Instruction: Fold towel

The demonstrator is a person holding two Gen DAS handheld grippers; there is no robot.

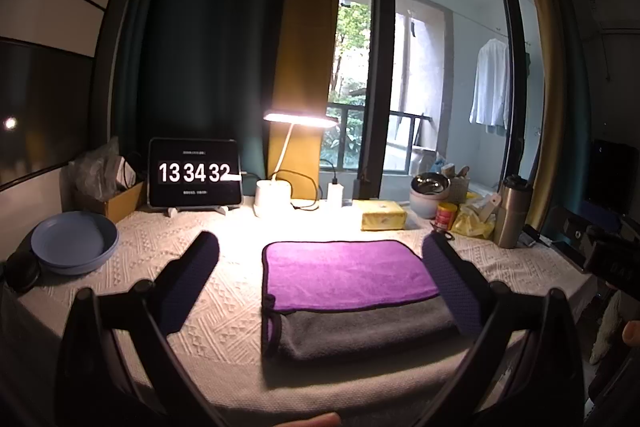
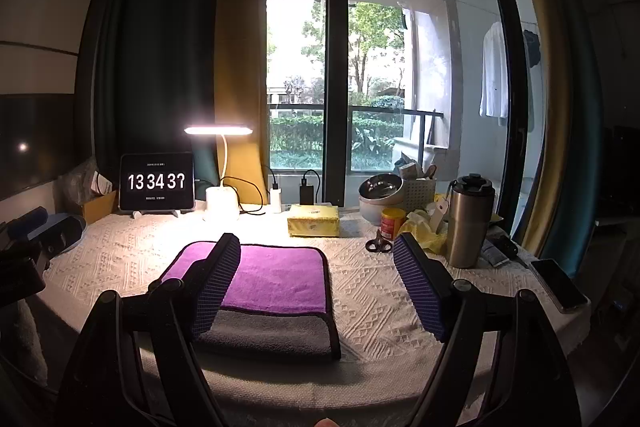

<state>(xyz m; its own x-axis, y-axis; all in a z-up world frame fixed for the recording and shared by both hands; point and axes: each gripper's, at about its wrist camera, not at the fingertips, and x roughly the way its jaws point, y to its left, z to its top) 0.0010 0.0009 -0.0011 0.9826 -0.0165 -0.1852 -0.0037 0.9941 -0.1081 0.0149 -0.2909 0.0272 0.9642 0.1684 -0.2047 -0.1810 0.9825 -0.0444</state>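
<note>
Already folded, the towel (image 1: 344,271) (image 2: 276,279) lay flat on the white textured tablecloth (image 1: 168,247) (image 2: 372,291), a purple layer on top and a grey layer showing along its near edge. Both grippers hung above the near side of the table, well short of the cloth and holding nothing.

The left gripper (image 1: 320,259) was spread wide. In its own view, the towel sat between the two fingers, closer to the right one, whose tip overlapped the towel's right edge in the picture; whether it touched the fabric could not be told.

The right gripper (image 2: 318,263) was spread wide as well. From its camera the towel lay toward the left, with the left finger in front of the purple layer and the right finger over bare tablecloth, well apart from the towel.

Behind the towel stood a lit desk lamp (image 1: 300,119) (image 2: 218,130), a tablet clock (image 1: 195,172) (image 2: 157,182) and a yellow tissue pack (image 1: 383,215) (image 2: 313,220).
</note>
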